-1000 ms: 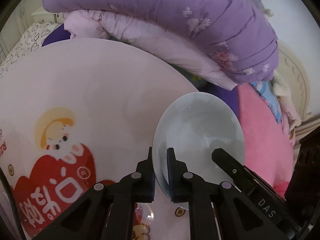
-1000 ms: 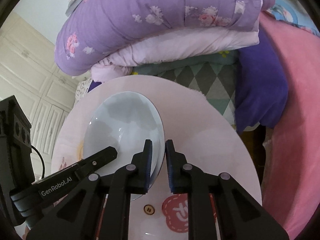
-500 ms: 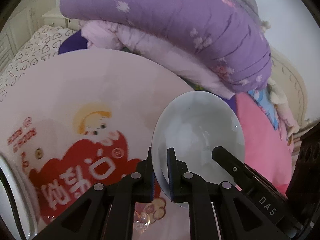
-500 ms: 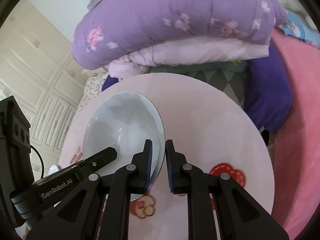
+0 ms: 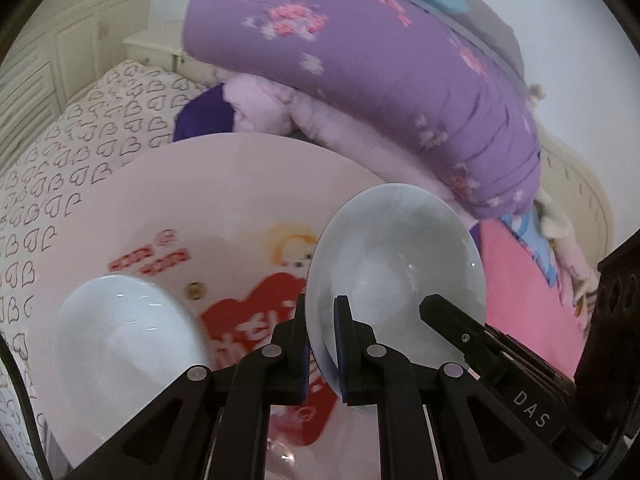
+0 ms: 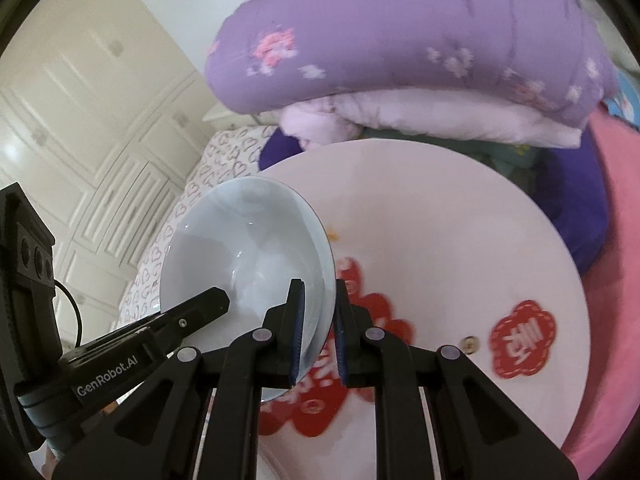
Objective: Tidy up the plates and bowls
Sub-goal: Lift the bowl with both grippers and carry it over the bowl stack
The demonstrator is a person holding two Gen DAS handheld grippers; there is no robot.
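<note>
A pale blue bowl (image 5: 396, 276) hangs above the round pink table (image 5: 220, 200), held by two opposite sides of its rim. My left gripper (image 5: 322, 344) is shut on the bowl's left rim. In the right wrist view the same bowl (image 6: 248, 264) has its right rim pinched by my right gripper (image 6: 318, 332), which is shut on it. Each view shows the other gripper's finger reaching in at the far rim. A second, white bowl (image 5: 124, 344) sits on the table at the lower left, below and apart from the held one.
The table (image 6: 460, 220) carries red cartoon stickers. Behind it lies a stack of folded purple and lilac quilts (image 5: 380, 80). Heart-print bedding (image 5: 60, 168) lies left, a pink blanket (image 5: 528, 300) right, and cream wardrobe doors (image 6: 80, 120) stand at the far left.
Both grippers have risen and pulled back with the blue bowl between them. The table looks smaller and farther, and the white bowl has come into the left wrist view.
</note>
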